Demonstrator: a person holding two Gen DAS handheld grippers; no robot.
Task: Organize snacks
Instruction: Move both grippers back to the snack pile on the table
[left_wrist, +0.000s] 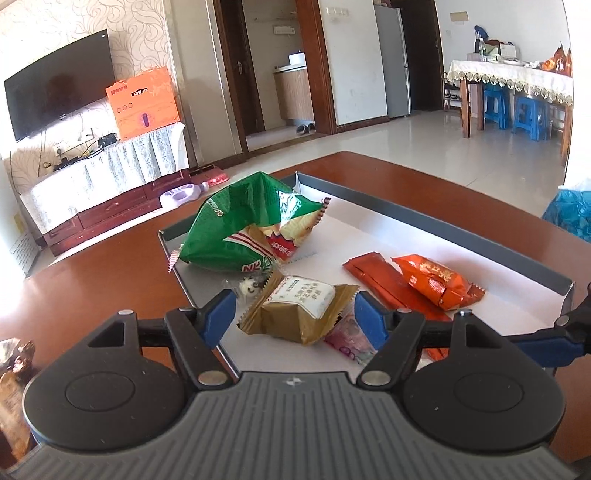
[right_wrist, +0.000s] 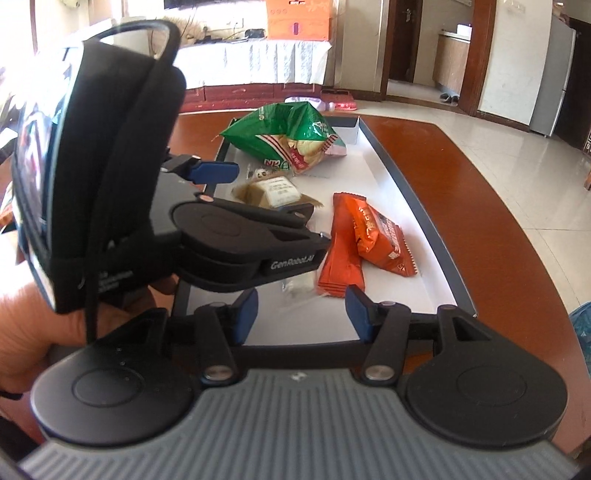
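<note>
A grey-rimmed tray (left_wrist: 443, 221) with a white floor holds the snacks. My left gripper (left_wrist: 295, 315) is open low over its near corner. A gold packet with a white label (left_wrist: 295, 310) lies between its blue fingers, and a gap shows at the left pad. A pink packet (left_wrist: 347, 341) peeks out beneath the gold one. A green chip bag (left_wrist: 251, 225), a small panda candy (left_wrist: 251, 286), a flat red-orange packet (left_wrist: 384, 284) and an orange pouch (left_wrist: 439, 280) also lie inside. My right gripper (right_wrist: 303, 314) is open at the tray's near end, just short of a clear wrapper (right_wrist: 295, 286).
The tray (right_wrist: 406, 192) rests on a brown wooden table (right_wrist: 480, 177). In the right wrist view the left gripper's body fills the left side, its upper finger (right_wrist: 216, 172) over the tray edge, a person's hand (right_wrist: 22, 332) behind it. A blue bag (left_wrist: 576, 214) sits far right, another packet (left_wrist: 14, 369) at left.
</note>
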